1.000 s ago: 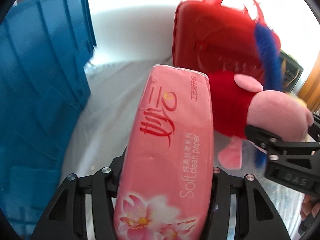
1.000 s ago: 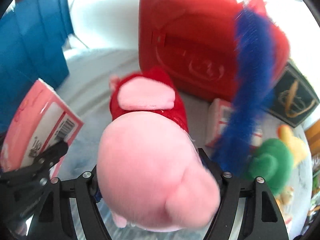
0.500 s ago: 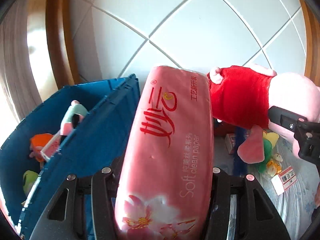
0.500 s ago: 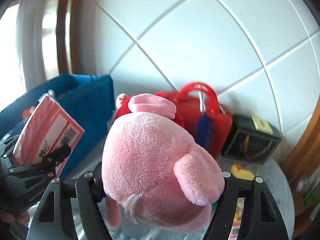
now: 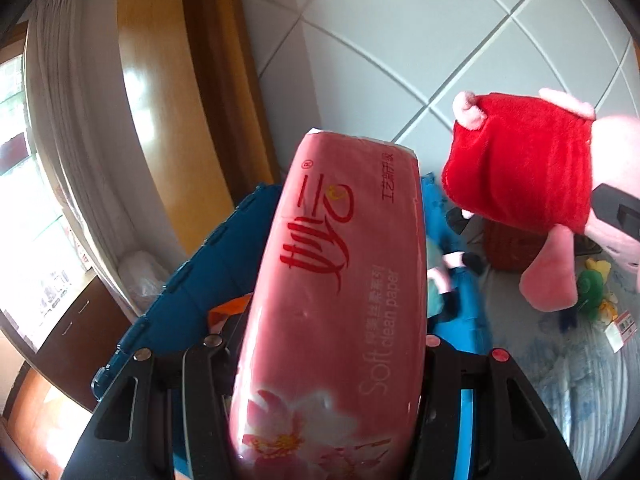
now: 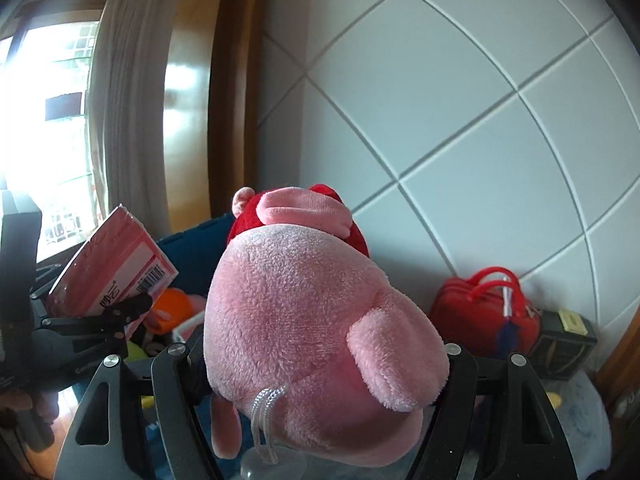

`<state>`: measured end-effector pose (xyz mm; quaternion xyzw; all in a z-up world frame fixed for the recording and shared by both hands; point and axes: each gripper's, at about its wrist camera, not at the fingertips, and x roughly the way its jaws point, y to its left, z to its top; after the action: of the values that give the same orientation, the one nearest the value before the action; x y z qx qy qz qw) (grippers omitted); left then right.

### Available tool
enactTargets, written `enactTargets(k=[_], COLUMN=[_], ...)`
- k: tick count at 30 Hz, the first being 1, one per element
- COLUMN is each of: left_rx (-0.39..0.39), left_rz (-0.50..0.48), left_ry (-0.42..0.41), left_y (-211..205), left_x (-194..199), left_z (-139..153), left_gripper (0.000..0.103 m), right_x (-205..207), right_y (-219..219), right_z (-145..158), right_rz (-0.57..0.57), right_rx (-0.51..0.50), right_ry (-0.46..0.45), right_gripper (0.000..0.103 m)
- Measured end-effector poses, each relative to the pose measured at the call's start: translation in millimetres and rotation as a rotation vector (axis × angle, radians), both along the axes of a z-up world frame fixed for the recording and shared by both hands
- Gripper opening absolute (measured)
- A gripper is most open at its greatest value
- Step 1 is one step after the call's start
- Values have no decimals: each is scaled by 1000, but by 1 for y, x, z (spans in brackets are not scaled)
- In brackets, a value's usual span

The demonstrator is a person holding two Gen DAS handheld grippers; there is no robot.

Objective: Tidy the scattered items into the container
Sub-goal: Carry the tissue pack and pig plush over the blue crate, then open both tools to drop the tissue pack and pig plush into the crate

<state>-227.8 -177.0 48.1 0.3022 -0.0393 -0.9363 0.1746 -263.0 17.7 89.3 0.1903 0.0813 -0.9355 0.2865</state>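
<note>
My left gripper [image 5: 320,344] is shut on a pink pack of tissue paper [image 5: 340,280], which stands out lengthwise between the fingers. It hangs over the near wall of the blue container [image 5: 208,264]. Beside it on the right, my right gripper [image 6: 314,350] is shut on the head of a pink plush pig in a red dress [image 6: 312,320]. The pig [image 5: 520,168] hangs in the air above the container's right edge. From the right wrist, the tissue pack [image 6: 116,264] and left gripper [image 6: 100,320] show at the left. The container [image 6: 192,248] holds an orange toy [image 6: 176,308] and other soft items.
A red handbag [image 6: 484,320] and a dark box [image 6: 560,344] stand against the white tiled wall at the right. A green toy [image 5: 592,284] and a small packet lie on the pale blue sheet [image 5: 560,380]. A wooden frame and a curtain rise behind the container.
Both grippers have risen with their loads and swung left, from low over the sheet by the red bag to above the blue container. Its inside has come into view.
</note>
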Motion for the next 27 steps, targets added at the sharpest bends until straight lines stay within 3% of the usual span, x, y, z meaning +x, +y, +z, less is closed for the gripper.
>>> enactTargets(k=[4,11,17,24,27], left_rx=[11,121,172,210,202], left_rz=[14,9,-19,-35,-42], left_ry=[-126,-285,-331,-357,-337], left_y=[-62,-107,-118,-119,-121], left_x=[-11,-14,-5,2,10], left_z=[-26,-76,-94,-107,-106], left_gripper=[52,52,52,54,69], right_x=[2,3,-6,-4,-2], right_y=[-80,-184,-221,-230,-229], right_z=[-6,-57,-90,-103,-108], right_rz=[38,96,86,58,54], right_rx=[29,174,231,275,300], right_ry=[-77,-242,-343,-338,-341], right_gripper=[74,74,74,75,77])
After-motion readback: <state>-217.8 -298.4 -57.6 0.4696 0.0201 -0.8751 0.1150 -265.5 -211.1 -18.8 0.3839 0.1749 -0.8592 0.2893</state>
